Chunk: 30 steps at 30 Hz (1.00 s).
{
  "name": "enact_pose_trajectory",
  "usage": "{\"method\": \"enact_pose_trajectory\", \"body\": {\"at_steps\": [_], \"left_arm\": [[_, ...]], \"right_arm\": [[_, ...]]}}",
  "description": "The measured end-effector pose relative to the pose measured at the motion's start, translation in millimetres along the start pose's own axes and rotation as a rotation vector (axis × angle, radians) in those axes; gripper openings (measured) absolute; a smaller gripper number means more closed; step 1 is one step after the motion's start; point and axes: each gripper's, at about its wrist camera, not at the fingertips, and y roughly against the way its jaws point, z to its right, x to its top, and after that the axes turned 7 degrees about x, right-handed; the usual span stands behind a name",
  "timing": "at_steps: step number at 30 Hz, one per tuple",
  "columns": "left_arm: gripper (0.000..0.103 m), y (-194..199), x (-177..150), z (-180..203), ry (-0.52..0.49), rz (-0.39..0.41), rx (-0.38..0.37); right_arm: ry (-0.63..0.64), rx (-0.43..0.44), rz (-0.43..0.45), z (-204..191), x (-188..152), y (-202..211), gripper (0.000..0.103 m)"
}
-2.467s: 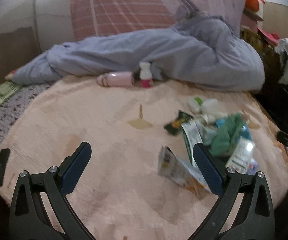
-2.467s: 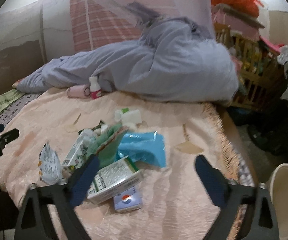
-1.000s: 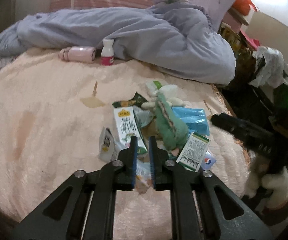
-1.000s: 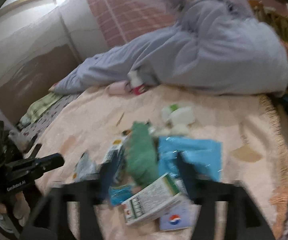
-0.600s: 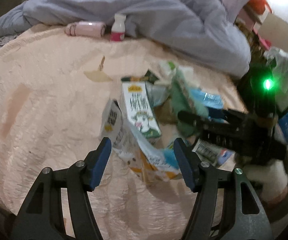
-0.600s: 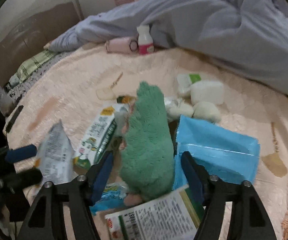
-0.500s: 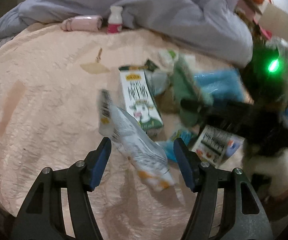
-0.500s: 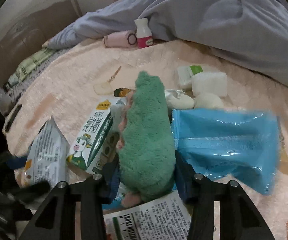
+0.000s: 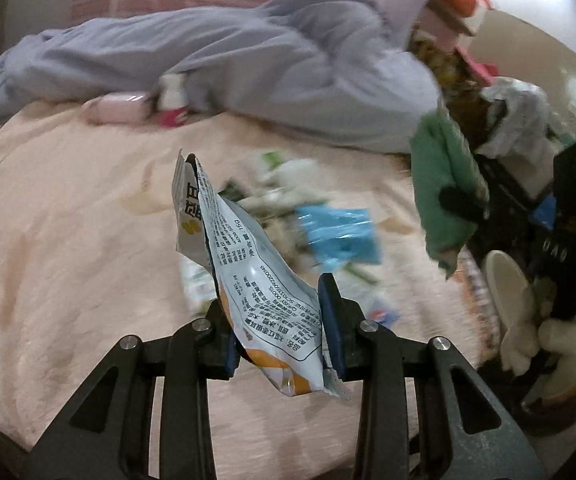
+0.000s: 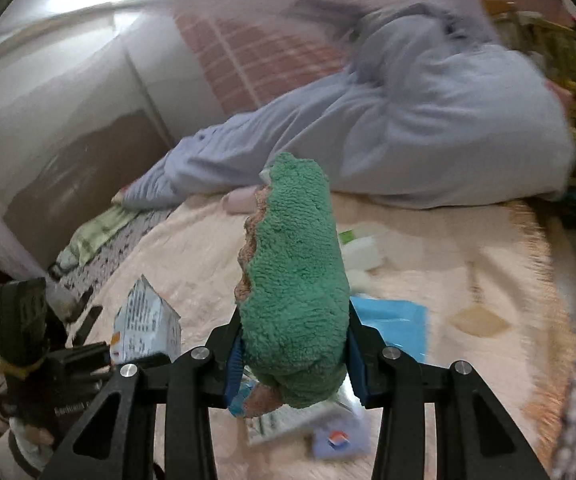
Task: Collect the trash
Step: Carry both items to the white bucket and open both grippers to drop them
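Both tilted downward over the bed, left gripper (image 9: 282, 330) closing on snack bag (image 9: 256, 280), right gripper (image 10: 293, 354) clamping green plush (image 10: 293, 280).

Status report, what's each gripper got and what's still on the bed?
Left gripper closing on snack bag. Right gripper shut on green fuzzy item. Blue packet and more litter remain on the blanket.

The litter pile (image 9: 288, 208) on the bed smears into blur; the green plush (image 10: 295, 280) hides the bottles behind it.
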Motion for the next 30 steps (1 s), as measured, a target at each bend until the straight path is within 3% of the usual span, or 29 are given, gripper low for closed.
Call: {"method": "enact_pose_trajectory", "body": {"at_steps": [6,16,23,30], "left_arm": [[0.032,-15.1,15.9,76.5,-0.087,-0.004,-0.134],[0.033,-56.5,15.4,231.2,-0.312,-0.073,-0.322],[0.033,-80.7,5.3,320.1,-0.406,-0.121,-0.445],[0.038,-106.1,-1.7,372.2,-0.398,-0.177,-0.562]], "right_arm": [[-0.041,-0.182,0.008,41.7,-19.9,72.9,0.041],[-0.293,-0.479,0.072,164.0,-77.0,204.2,0.041],[-0.43,-0.599,0.097,225.1,-115.8,260.5,0.041],[-0.524,-0.674,0.109,259.8,-144.7,277.3,0.042]]}}
